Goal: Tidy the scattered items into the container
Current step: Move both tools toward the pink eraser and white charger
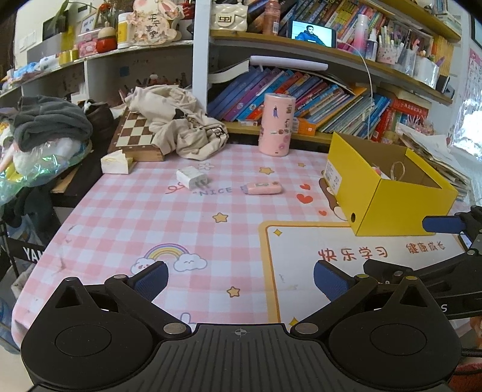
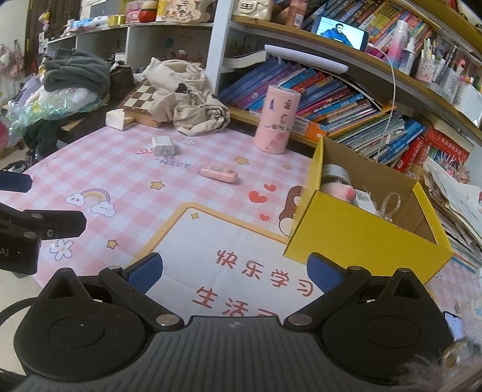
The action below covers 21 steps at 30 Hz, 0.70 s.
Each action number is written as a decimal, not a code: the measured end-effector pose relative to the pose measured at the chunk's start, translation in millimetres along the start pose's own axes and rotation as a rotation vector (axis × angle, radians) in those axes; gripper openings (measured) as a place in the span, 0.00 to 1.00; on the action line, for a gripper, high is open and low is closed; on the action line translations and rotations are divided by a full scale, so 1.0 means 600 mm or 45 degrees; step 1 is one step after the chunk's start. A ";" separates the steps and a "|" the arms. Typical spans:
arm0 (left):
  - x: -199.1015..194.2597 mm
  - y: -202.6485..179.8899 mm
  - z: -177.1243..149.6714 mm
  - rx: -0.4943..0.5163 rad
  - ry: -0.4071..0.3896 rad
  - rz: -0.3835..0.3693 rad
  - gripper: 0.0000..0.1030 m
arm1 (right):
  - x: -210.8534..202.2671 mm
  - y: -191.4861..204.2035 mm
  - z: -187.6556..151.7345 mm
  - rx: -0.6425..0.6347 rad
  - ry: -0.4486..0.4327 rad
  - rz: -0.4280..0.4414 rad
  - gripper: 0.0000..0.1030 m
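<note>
My desk mat (image 1: 120, 211) reads "NICE" near charger (image 1: 191, 178); white panel (image 2: 241, 256) reads 快乐学习, also 健康成长, 生活 below. Shelf plaque (image 1: 152, 22): 平安喜乐. "YA…" on black frame (image 1: 30, 253), rest cut off.

On the worktop (image 1: 120, 217), the charger plug (image 1: 191, 178) lies left of the correction tape (image 1: 262, 188); the open box (image 1: 391, 193) stands at the right edge, the cylindrical canister (image 1: 276, 124) by the back edge.
</note>
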State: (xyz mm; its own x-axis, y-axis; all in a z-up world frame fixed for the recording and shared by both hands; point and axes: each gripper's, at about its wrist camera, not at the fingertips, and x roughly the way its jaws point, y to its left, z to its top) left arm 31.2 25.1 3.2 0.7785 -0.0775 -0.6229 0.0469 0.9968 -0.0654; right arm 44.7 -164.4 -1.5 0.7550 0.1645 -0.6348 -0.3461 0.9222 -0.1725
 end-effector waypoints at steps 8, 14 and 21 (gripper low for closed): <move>0.006 0.012 0.000 -0.029 0.015 -0.003 1.00 | 0.008 0.014 0.009 -0.042 0.010 0.019 1.00; 0.022 0.022 0.003 -0.065 0.036 0.011 1.00 | 0.027 0.026 0.017 -0.094 0.027 0.051 1.00; 0.058 0.028 0.011 -0.080 0.091 0.015 1.00 | 0.066 0.022 0.034 -0.125 0.056 0.082 1.00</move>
State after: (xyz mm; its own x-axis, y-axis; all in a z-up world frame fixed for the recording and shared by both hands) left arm 63.4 39.2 -14.3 0.7320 -0.0695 -0.6777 -0.0028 0.9945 -0.1050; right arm 81.5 -138.3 -13.6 0.7049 0.2047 -0.6791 -0.4473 0.8713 -0.2017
